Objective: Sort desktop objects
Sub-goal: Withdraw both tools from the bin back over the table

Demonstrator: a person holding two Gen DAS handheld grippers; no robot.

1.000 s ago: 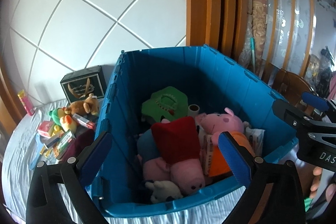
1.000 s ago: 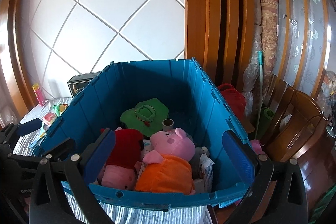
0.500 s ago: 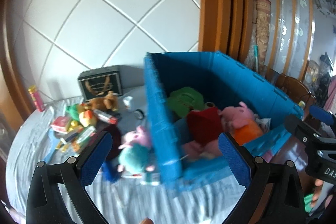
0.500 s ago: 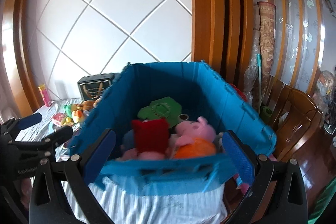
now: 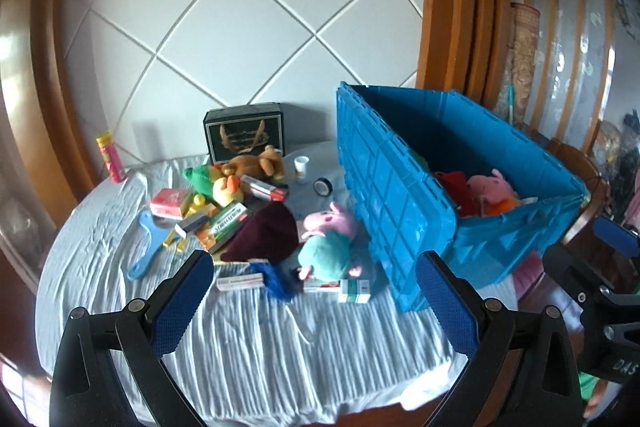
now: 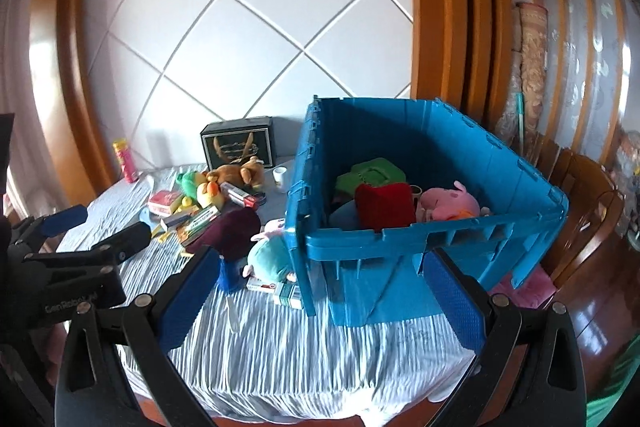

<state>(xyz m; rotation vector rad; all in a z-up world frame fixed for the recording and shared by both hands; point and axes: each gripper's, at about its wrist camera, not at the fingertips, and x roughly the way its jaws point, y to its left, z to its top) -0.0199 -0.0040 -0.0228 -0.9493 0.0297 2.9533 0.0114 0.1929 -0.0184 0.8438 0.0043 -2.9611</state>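
A blue plastic crate (image 5: 396, 195) (image 6: 400, 239) stands on the right of the table and holds a pink pig plush (image 6: 450, 201), a red cloth (image 6: 384, 205) and a green toy (image 6: 370, 175). Left of it lie loose things: a pig plush in teal (image 5: 330, 239), a maroon hat (image 5: 266, 233), a brown bear (image 5: 254, 163), boxes, a blue paddle (image 5: 145, 247). My left gripper (image 5: 314, 303) hovers open above the near table. My right gripper (image 6: 320, 299) is open too, in front of the crate's near wall. Neither holds anything.
A black box (image 5: 244, 135) stands at the back by the tiled wall, with a pink-yellow tube (image 5: 110, 157) at the left edge. A small white cup (image 5: 302, 165) and a tape ring (image 5: 323, 185) lie near the crate. A wooden chair (image 6: 588, 211) is to the right.
Both grippers have pulled back and up from over the crate, so the crate looks smaller and the table's loose things have come into view. Both stayed open.
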